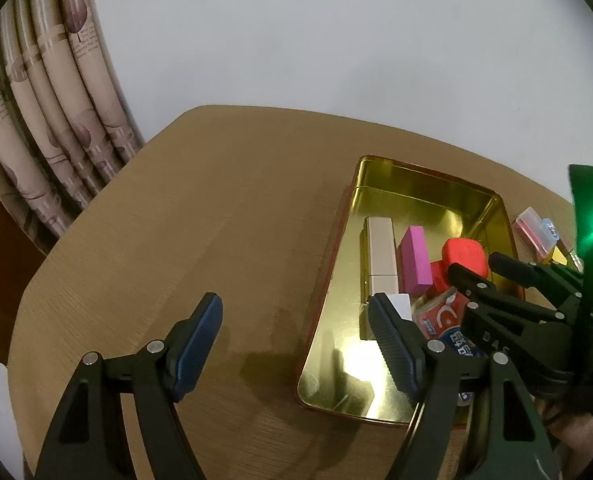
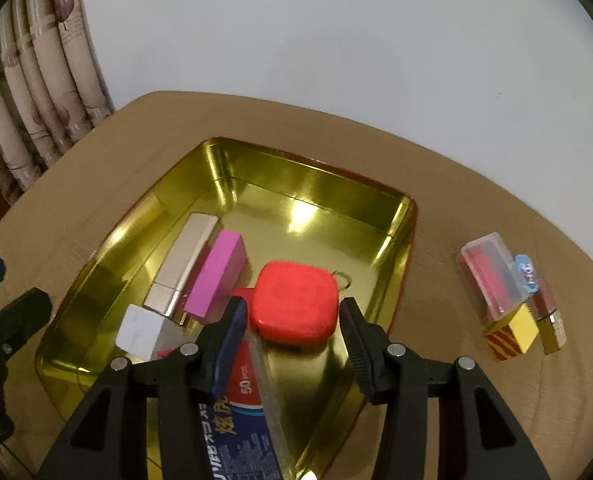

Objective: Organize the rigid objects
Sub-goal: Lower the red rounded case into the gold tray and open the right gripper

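A gold tin tray (image 2: 336, 188) (image 1: 428, 184) sits on the wooden table. It holds a champagne box (image 2: 184, 260), a pink block (image 2: 216, 280), a white block (image 2: 140, 330), a red rounded case (image 2: 296, 306) (image 1: 466, 256) and a red-blue box (image 2: 240, 412). My right gripper (image 2: 292, 336) is open, its fingers either side of the red case, just above it. My left gripper (image 1: 296, 340) is open and empty, over the table at the tray's left edge. On the table to the tray's right lie a clear red case (image 2: 490, 276), a yellow striped cube (image 2: 512, 332) and a gold tube (image 2: 550, 320).
The table (image 1: 176, 220) has a rounded edge to the left and front. Patterned curtains (image 1: 44, 100) hang at the far left. A white wall stands behind. The right gripper's body (image 1: 536, 300) shows at the right of the left wrist view.
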`<action>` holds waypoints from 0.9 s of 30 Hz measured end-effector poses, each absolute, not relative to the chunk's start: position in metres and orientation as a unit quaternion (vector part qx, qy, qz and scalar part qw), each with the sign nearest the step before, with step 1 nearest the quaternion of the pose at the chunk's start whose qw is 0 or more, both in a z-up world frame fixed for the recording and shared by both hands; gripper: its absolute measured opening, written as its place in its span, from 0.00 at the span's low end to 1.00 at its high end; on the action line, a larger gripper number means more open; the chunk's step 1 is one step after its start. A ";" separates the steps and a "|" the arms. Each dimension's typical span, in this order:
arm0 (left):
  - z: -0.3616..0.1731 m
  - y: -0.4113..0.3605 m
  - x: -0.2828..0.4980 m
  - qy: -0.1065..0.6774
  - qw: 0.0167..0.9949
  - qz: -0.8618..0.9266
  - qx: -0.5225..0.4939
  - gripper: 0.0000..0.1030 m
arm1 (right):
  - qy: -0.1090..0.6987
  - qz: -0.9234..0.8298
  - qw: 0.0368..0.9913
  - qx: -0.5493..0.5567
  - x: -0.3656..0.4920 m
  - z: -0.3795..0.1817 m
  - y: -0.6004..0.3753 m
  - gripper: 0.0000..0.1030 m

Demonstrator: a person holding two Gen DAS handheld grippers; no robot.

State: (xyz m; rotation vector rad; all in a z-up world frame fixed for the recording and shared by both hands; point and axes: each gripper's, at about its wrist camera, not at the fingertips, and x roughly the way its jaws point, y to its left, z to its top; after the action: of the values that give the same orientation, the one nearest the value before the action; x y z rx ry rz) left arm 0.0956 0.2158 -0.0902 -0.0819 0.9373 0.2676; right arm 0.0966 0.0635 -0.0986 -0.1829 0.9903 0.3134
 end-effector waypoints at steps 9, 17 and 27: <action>-0.092 0.214 0.096 0.452 0.882 0.128 -0.035 0.71 | 0.453 0.155 0.875 -0.078 0.084 -0.087 0.053 0.50; -0.093 0.210 0.096 0.451 0.883 0.128 -0.027 0.71 | 0.407 0.126 0.903 -0.060 0.071 -0.058 -0.019 0.54; -0.096 0.201 0.098 0.448 0.884 0.131 -0.002 0.71 | 0.434 0.007 0.899 -0.054 0.103 -0.079 -0.156 0.54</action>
State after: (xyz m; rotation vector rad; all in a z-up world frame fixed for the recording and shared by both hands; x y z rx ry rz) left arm 0.0982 0.2010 -0.0960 -0.0035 0.9318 0.2730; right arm 0.1026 -0.1565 -0.0795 -0.1111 0.8986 0.0152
